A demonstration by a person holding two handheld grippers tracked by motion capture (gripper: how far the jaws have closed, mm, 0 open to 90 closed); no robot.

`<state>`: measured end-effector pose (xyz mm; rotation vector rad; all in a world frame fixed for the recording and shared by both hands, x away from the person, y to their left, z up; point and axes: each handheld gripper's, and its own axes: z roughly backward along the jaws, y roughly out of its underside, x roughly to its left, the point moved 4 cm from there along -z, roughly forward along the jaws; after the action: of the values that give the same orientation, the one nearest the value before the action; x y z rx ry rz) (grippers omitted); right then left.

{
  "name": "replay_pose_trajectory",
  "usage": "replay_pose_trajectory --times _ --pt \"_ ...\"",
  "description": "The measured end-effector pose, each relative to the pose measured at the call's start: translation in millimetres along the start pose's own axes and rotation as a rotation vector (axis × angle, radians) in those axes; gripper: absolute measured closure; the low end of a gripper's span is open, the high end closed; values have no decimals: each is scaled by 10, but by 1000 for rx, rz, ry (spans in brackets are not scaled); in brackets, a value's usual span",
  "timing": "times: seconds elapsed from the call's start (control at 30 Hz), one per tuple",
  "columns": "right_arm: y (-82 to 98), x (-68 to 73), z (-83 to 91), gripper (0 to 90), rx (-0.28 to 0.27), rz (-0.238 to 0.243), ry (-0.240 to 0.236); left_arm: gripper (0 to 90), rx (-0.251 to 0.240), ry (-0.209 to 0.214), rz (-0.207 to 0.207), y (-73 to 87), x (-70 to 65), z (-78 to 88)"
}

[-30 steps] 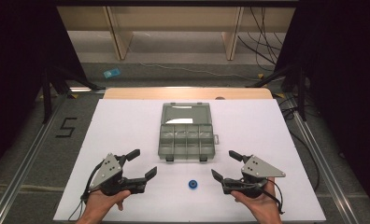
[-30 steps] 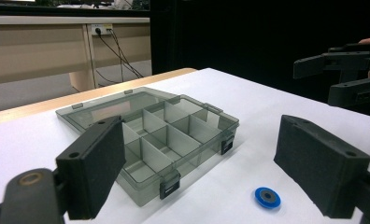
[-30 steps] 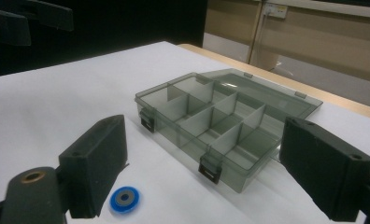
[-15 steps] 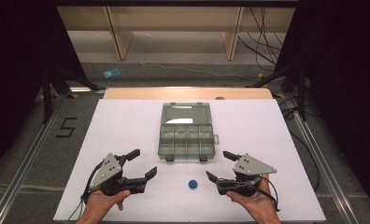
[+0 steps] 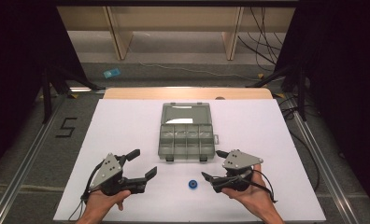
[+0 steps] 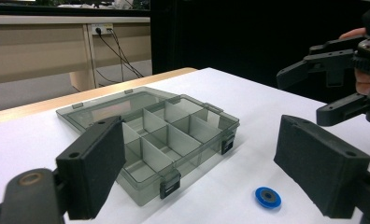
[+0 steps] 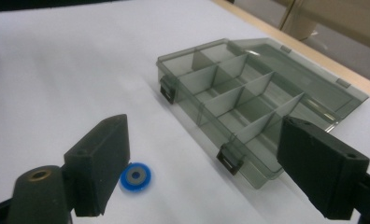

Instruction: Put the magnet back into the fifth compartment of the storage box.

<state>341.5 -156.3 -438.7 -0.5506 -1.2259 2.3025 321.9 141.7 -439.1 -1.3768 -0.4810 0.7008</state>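
Left hand-held gripper (image 5: 140, 164) low over the near left of the white tabletop (image 5: 127, 126), jaws spread wide, nothing between them, aimed rightward. Small blue disc (image 5: 192, 185) flat on the tabletop between the two tools, touching neither. Just beyond it, open grey compartment box (image 5: 185, 136), lid laid back, dividers bare. Right hand-held gripper (image 5: 214, 165) at the near right, jaws likewise spread and holding nothing, pointed left toward the disc

disc (image 5: 192, 185) btwn tools, box (image 5: 185, 132) behind
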Motion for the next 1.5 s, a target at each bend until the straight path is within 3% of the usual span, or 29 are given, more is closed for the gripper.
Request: replay_pose_trajectory --times 0.37,1.13,1.37,1.5 --pt "-45 -8 -180 203 146 51 -73 156 2 -7 3 9 12 11" --pt "-162 127 -542 217 300 141 -149 156 6 -12 -9 20 13 16" --pt "-93 215 -686 249 418 216 -205 156 -1 -9 -9 20 20 1" --pt "-52 256 -726 285 477 214 -237 156 -3 -6 -16 18 15 1"
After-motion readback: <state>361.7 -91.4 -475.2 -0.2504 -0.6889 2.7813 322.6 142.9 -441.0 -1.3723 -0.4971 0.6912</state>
